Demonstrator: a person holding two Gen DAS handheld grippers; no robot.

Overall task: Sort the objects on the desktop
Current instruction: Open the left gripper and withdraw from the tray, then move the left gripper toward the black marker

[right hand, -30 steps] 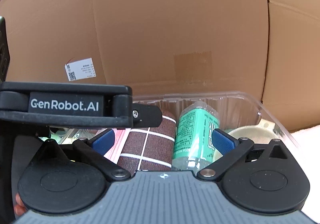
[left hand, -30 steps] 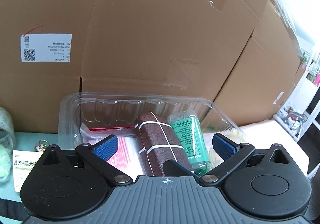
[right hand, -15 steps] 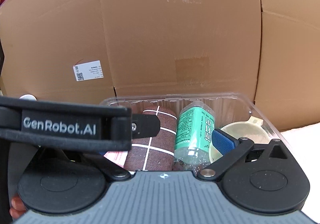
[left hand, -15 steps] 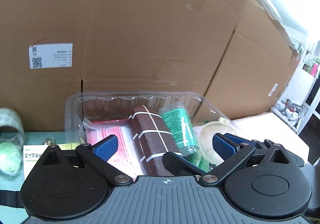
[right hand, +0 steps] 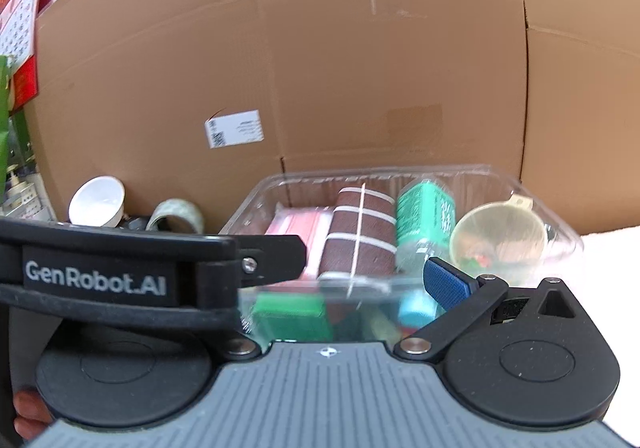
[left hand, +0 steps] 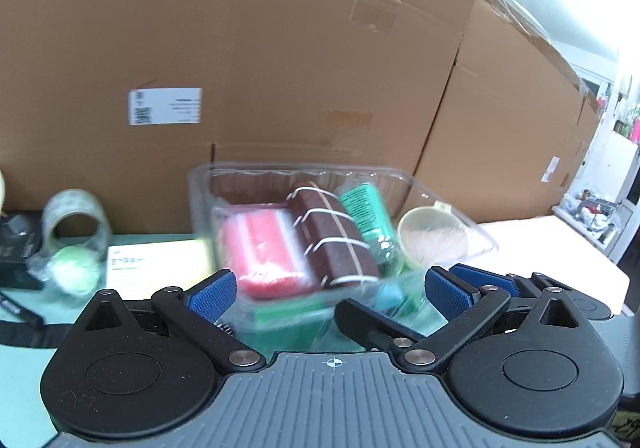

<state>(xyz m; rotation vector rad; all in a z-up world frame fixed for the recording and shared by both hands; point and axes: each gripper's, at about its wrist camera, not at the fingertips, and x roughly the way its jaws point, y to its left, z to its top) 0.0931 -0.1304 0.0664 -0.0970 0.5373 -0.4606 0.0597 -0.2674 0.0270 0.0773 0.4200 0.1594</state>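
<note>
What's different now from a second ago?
Both tools pulled back from the clear plastic tray, so it looks farther away and the tape roll and white bowl come into view. Nothing was grabbed or dropped. The brown checked roll, green bottle and cup stayed inside.

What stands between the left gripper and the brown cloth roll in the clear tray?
Only the clear tray's near wall lies between the open left gripper and the brown cloth roll. From above, nothing visible covers the roll; a red packet and a green bottle flank it.
</note>
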